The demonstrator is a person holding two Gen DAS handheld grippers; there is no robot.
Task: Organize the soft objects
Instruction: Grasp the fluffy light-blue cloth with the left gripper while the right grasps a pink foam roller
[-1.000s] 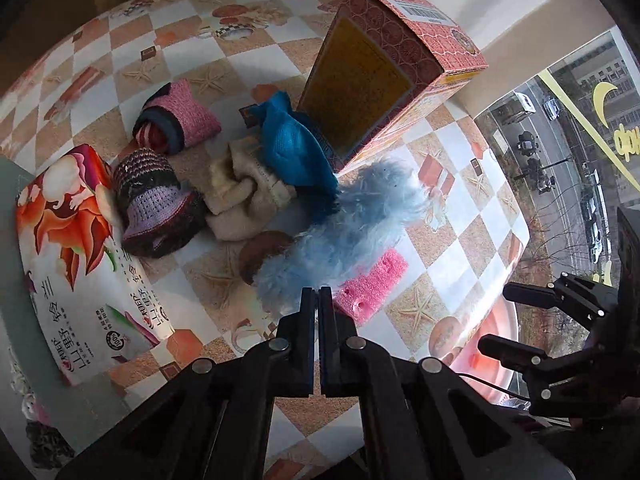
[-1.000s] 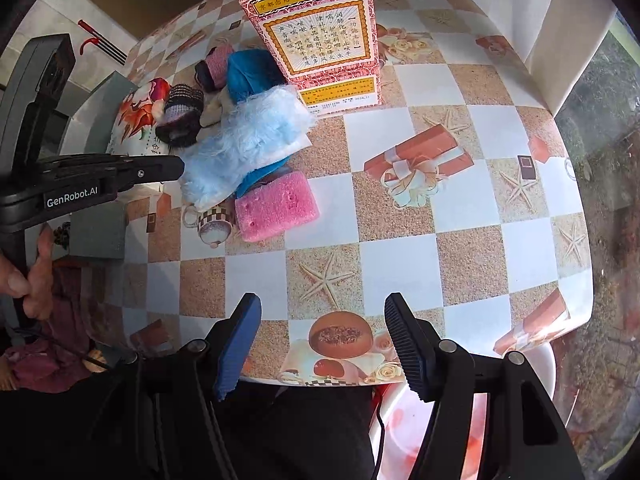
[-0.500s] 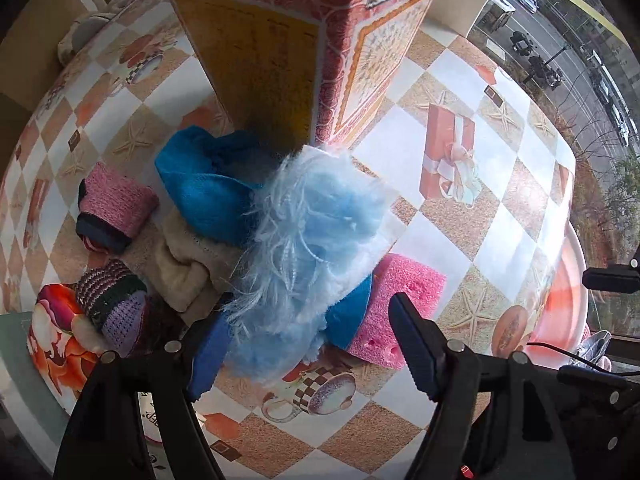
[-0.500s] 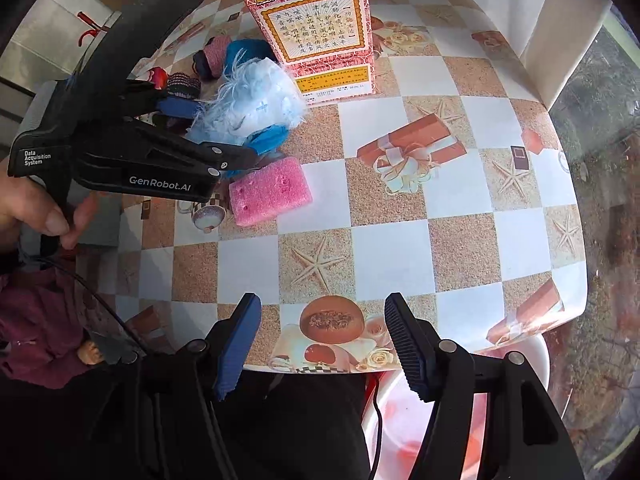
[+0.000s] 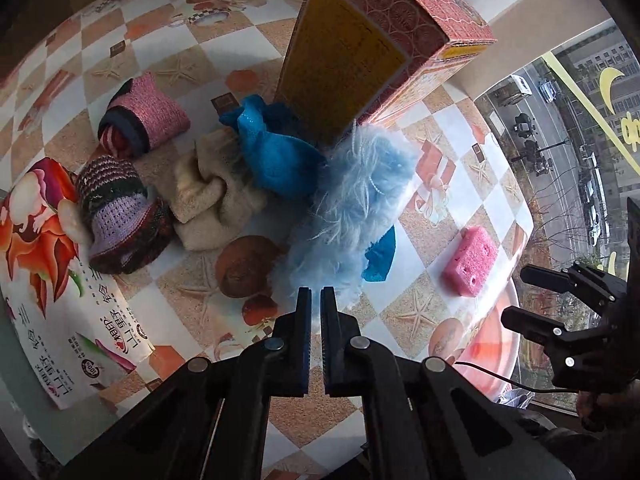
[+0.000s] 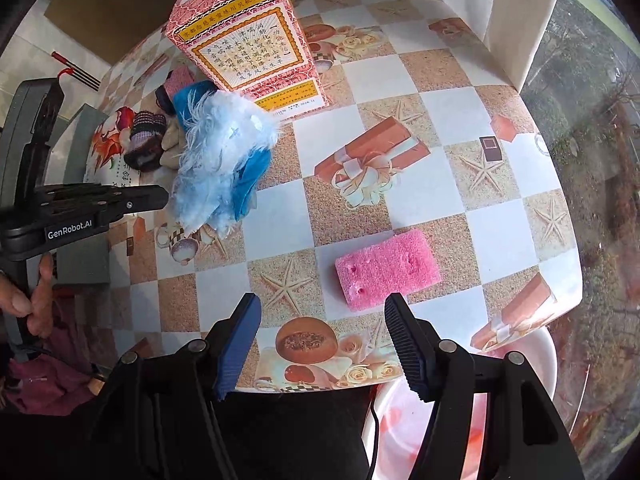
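Left gripper (image 5: pixel 316 300) pinched, right gripper (image 6: pixel 322 320) agape

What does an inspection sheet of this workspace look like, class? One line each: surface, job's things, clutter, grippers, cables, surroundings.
Surface: table with checked, printed cloth.
Job's things: fluffy blue piece, blue cloth, beige cloth, pink knit, striped knit heaped together; pink sponge lies apart.
Clutter: upright red box; printed pack.
Grippers: left hand-held gripper nearly shut, empty; right hand-held gripper open, empty, near the sponge.
Cables: thin black wire.
Surroundings: window; street outside.
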